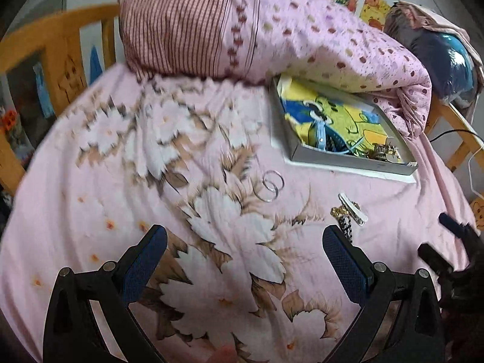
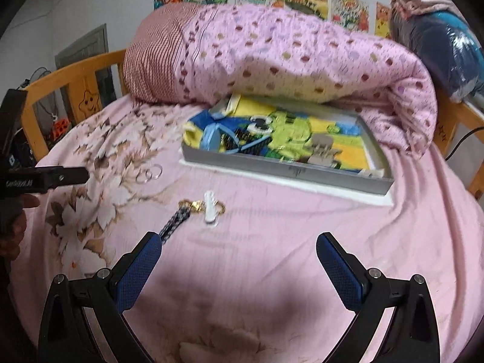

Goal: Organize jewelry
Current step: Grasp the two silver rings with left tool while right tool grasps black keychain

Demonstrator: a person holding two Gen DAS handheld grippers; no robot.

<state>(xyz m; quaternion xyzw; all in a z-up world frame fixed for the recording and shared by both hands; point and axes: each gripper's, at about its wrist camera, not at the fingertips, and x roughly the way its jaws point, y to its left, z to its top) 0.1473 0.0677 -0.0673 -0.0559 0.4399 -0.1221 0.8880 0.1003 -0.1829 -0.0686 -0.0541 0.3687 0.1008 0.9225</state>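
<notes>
Rings [image 1: 270, 186] lay linked on the bedsheet [image 1: 99, 211] ahead of your left gripper [image 1: 245, 239]; your right gripper [image 2: 239, 246] faced the hair clip [image 2: 210, 206], both spread wide, empty.

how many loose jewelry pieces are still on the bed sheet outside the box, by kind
silver hoop rings: 2
white hair clip: 1
gold chain: 1
black-and-white braided strap: 1
total: 5

Bed sheet [image 2: 272, 257]: bears all items. Tray [image 2: 287, 171]: far centre-right, its back edge under the rolled quilt [image 2: 302, 60]; holds assorted jewelry. Two rings [image 2: 149, 174]: touching, left of tray. Hair clip [image 2: 209, 207]: before tray, lying across a chain [image 2: 193, 205]; a braided cord [image 2: 172, 227] runs nearer from it.
</notes>
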